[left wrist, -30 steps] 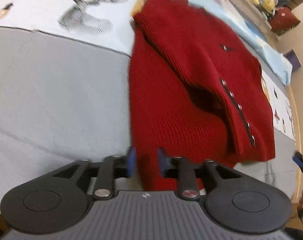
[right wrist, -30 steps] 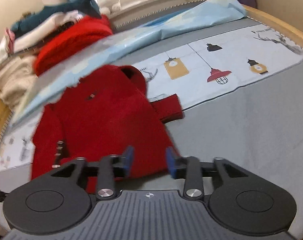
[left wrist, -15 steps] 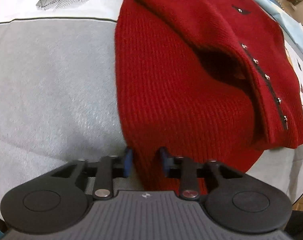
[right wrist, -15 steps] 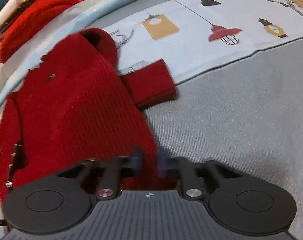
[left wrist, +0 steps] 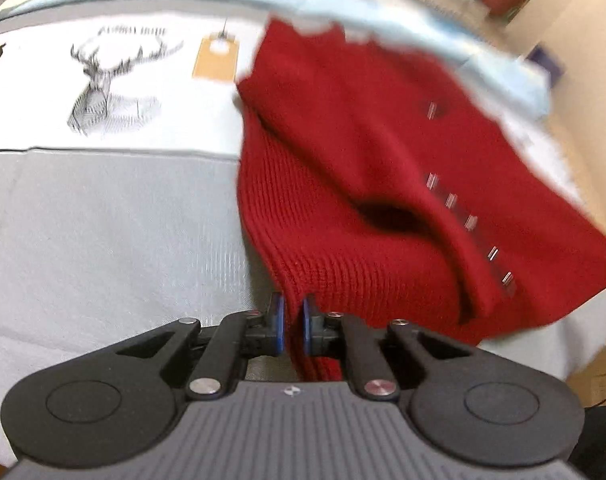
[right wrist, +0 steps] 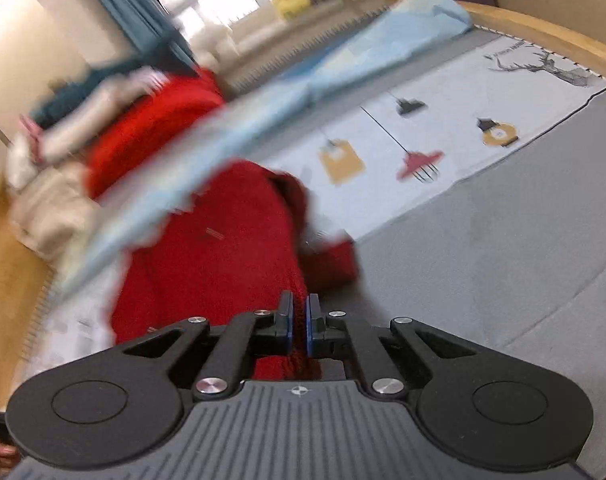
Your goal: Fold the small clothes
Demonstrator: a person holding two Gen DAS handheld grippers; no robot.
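Nearest, the left tongs [left wrist: 291,322] are pinching the near hem corner of the dark red knitted cardigan [left wrist: 355,168], blue pads closed onto a narrow band of knit. The right tongs [right wrist: 299,326] are doing likewise at the hem's other near corner, pads nearly together with red knit between them.

The cardigan is lying on the grey bed cover [left wrist: 103,220], body spreading away from both grips, its row of small metal snaps [left wrist: 471,222] running along the right side in the left view. A loose fold is gaping open mid-body. One red sleeve cuff [right wrist: 335,258] is sticking out to the right in the right view.

Further off, the white printed sheet with a deer and lamps [right wrist: 443,132] is lying under the collar end, then a pale blue cloth [right wrist: 303,92] and a heap of clothes [right wrist: 115,128].

Risks, as judged: each grip is looking shallow, so the knit is likely slipping out under a lift. Uneven pulling is apt to skew the fold. The gaping fold and stray cuff are threatening to bunch inside. Both views are blurring, so pace looks quick.
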